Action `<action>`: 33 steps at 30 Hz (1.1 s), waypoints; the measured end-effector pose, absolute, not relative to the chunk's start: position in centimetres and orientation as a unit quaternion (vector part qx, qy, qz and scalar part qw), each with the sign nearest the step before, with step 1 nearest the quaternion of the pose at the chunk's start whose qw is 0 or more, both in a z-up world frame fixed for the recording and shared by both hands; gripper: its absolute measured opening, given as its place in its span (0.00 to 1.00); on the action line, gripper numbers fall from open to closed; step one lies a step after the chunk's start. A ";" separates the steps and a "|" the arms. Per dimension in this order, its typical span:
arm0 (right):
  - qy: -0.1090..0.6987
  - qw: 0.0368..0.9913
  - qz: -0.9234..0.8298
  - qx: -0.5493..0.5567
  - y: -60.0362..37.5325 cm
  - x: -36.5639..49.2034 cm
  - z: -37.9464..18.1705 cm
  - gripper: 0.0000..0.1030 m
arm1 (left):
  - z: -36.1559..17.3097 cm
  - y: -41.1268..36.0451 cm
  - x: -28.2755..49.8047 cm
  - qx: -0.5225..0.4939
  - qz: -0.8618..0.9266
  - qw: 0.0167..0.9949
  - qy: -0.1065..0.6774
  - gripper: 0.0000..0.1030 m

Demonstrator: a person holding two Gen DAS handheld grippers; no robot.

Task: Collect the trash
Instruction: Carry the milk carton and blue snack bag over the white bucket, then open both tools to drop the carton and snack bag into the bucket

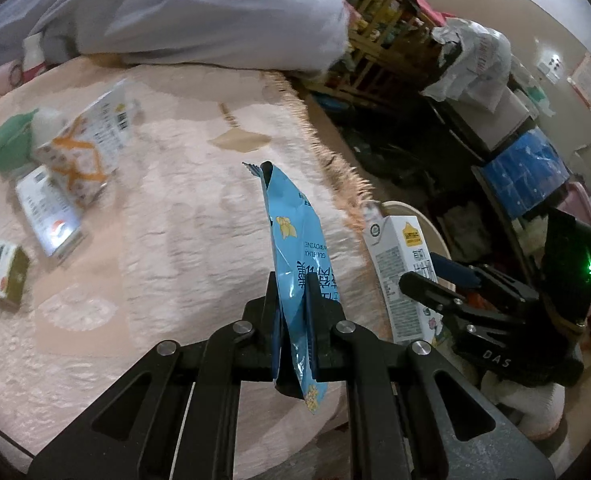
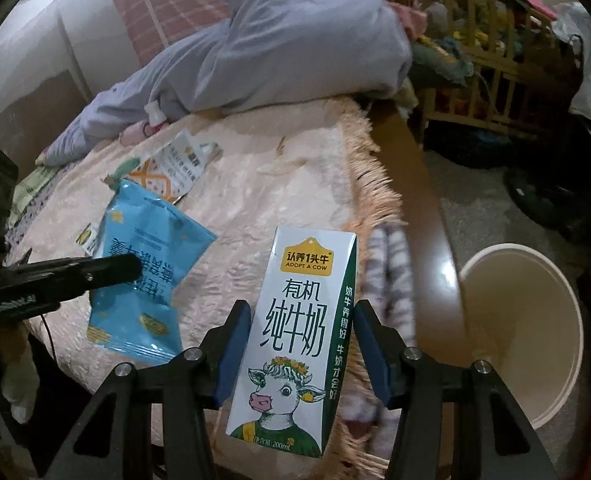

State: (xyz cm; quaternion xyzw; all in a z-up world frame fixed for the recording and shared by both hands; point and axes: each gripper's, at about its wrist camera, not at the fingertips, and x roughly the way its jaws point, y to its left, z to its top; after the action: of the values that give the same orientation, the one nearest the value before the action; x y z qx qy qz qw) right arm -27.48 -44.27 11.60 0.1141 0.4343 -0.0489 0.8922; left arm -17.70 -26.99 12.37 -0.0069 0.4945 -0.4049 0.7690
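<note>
The left gripper [image 1: 293,320] is pinching a crinkled light-blue foil snack packet [image 1: 291,236] with its jaws fully closed, long axis running towards twelve o'clock. The right gripper [image 2: 301,344] is clasping an upright white-and-green milk carton [image 2: 295,332] with jaws half-spread, and is nearer the round cream plastic bin [image 2: 523,344] waiting at three o'clock beside the bed [image 2: 279,208].

Blue wrapper [image 1: 291,236], white-green carton [image 2: 291,332]

a torn-open blue snack packet [image 1: 291,248] stands pinched between the left tongs; a white-and-green milk carton [image 2: 295,332] stands upright between the right tongs.
</note>
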 end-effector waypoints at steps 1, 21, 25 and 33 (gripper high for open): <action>0.431 0.893 -0.054 0.115 -44.8 -27.9 11.9 0.50 | 12.6 -27.6 -17.9 -0.006 -0.409 0.768 0.493 0.08; 0.457 0.849 -0.197 0.180 -60.2 -35.5 7.3 0.50 | 11.4 -43.9 -21.6 0.023 -0.487 0.712 0.505 0.08; 0.466 0.835 -0.211 0.203 -62.4 -36.4 5.4 0.50 | 10.2 -46.4 -22.1 0.032 -0.493 0.702 0.513 0.08; 0.492 0.809 -0.220 0.236 -64.6 -37.3 2.1 0.50 | 7.8 -49.5 -22.7 0.043 -0.488 0.693 0.529 0.08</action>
State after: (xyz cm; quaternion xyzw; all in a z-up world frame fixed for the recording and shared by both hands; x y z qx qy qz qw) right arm -37.30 -64.61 2.07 0.2364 0.4918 -0.2203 0.8085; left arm -22.72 -49.54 7.78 0.0429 0.5292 -0.4876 0.6930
